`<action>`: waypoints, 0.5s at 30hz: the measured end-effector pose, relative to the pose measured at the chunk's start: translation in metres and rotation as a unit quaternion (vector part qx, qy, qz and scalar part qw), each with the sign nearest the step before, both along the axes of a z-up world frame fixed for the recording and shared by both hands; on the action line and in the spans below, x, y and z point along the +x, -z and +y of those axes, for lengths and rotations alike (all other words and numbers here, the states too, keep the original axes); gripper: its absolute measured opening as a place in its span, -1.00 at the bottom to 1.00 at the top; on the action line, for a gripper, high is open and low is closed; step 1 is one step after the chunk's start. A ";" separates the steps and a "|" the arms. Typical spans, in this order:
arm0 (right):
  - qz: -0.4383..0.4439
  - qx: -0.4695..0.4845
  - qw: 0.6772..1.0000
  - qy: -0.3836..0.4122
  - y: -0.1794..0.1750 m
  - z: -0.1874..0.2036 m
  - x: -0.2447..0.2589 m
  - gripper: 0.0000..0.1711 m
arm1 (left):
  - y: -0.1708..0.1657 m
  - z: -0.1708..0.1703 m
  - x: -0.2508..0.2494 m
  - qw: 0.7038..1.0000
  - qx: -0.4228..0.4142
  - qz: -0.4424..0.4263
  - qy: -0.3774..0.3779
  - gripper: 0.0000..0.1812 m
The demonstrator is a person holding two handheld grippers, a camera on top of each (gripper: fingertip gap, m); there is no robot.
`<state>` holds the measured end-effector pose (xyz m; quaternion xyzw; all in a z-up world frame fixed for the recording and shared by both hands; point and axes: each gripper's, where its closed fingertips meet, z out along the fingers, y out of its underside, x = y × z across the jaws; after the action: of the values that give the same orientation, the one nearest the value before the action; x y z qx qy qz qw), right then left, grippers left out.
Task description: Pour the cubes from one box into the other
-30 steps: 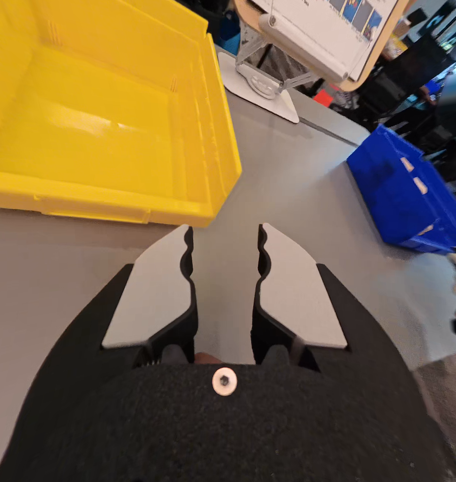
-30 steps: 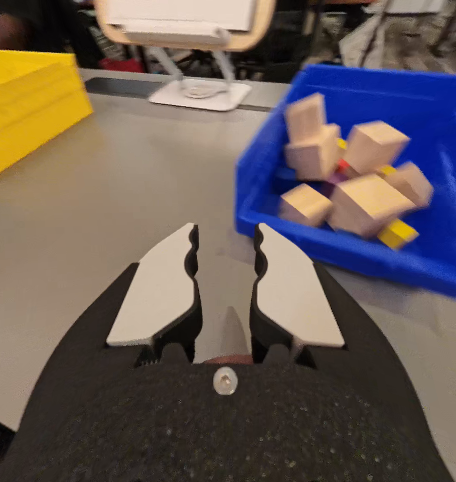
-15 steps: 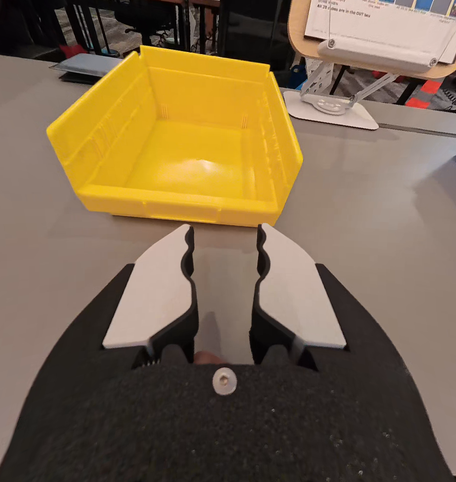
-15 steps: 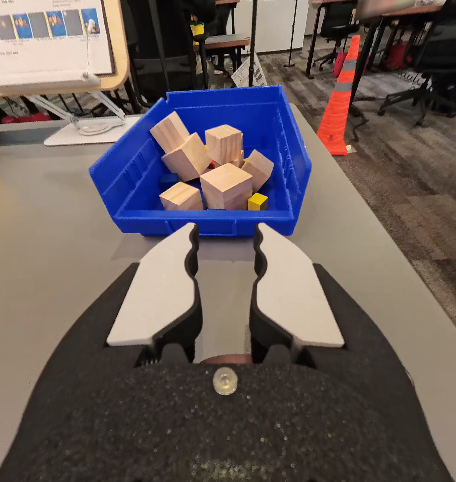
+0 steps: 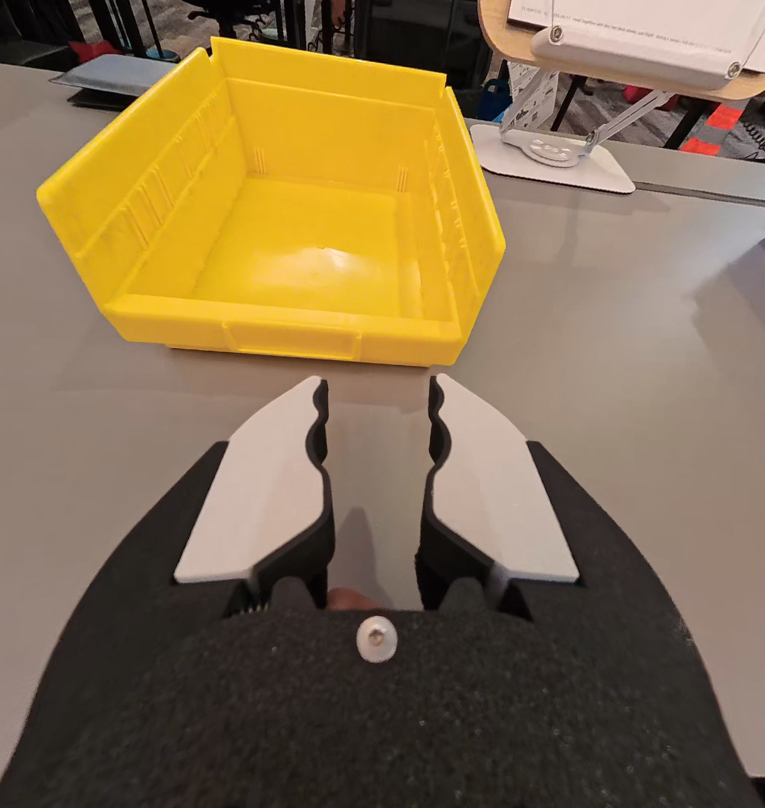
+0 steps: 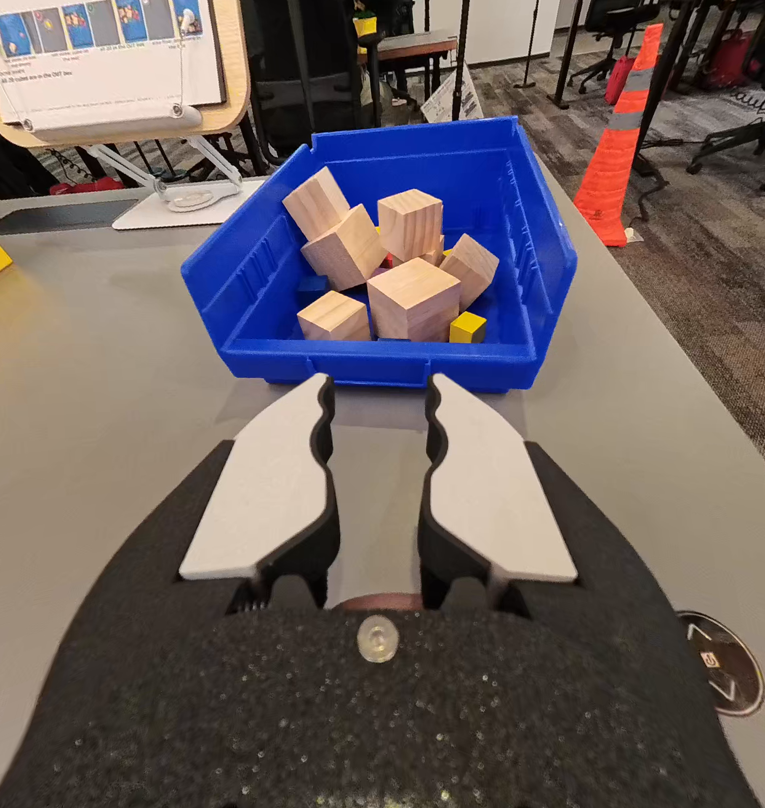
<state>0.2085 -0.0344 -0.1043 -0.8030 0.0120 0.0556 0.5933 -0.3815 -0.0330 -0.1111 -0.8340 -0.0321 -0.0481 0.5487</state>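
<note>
— Grey tabletop [image 5: 634, 350] filled the left wrist view, with chair legs and dark floor beyond its far edge. What did you have in front of you there?

— My left gripper [image 5: 378, 384] hovered over the table, its jaws parted with nothing between them. Just ahead of the fingertips stood the yellow box [image 5: 109, 210], upright, its low front lip towards me. I saw nothing in it, only glare on its floor. Off to the right stood a white stand [image 5: 555, 161] holding a board with a sheet on it.

— And the right wrist view?

— Same grey table there, running to an edge on the right, with carpet and an orange cone [image 6: 612, 153] past it. My right gripper [image 6: 378, 384] was likewise spread and holding nothing, its tips just short of the low front wall of the blue box [image 6: 240, 280]. That box held the cubes [image 6: 411, 297]: several large plain wooden ones heaped at angles, and among them smaller coloured ones, a yellow cube [image 6: 466, 328] near the front, bits of blue and red half buried. A corner of the yellow box showed at the far left, well apart from the blue one.

— So which step was that?

— By my reckoning the approach; no pouring had begun. I judged the next move called for closing on a wall of the blue box, firmly, since the load would shift when tipped, then carrying it over the yellow box before tilting.
</note>
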 end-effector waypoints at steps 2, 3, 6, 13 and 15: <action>-0.001 -0.007 1.000 -0.003 0.002 0.000 -0.001 -0.55 | 0.000 0.000 0.001 1.000 0.000 -0.010 0.002 -0.52; 0.000 -0.006 1.000 -0.004 0.001 0.001 -0.002 -0.55 | 0.001 0.000 0.001 1.000 -0.001 -0.008 0.003 -0.52; -0.004 -0.006 1.000 -0.011 0.002 0.001 -0.005 -0.55 | 0.003 0.000 0.000 1.000 -0.008 -0.003 0.002 -0.52; -0.007 -0.005 1.000 0.002 0.003 0.008 -0.001 -0.54 | -0.025 -0.010 0.050 0.998 0.021 -0.012 0.060 -0.52; -0.008 -0.006 0.999 0.037 -0.001 0.016 0.015 -0.54 | -0.036 -0.011 0.107 0.992 0.017 -0.031 0.124 -0.52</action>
<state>0.2240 -0.0186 -0.1034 -0.8062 0.0371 0.0271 0.5898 -0.2746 -0.0440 -0.0754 -0.8205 0.0558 -0.1421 0.5509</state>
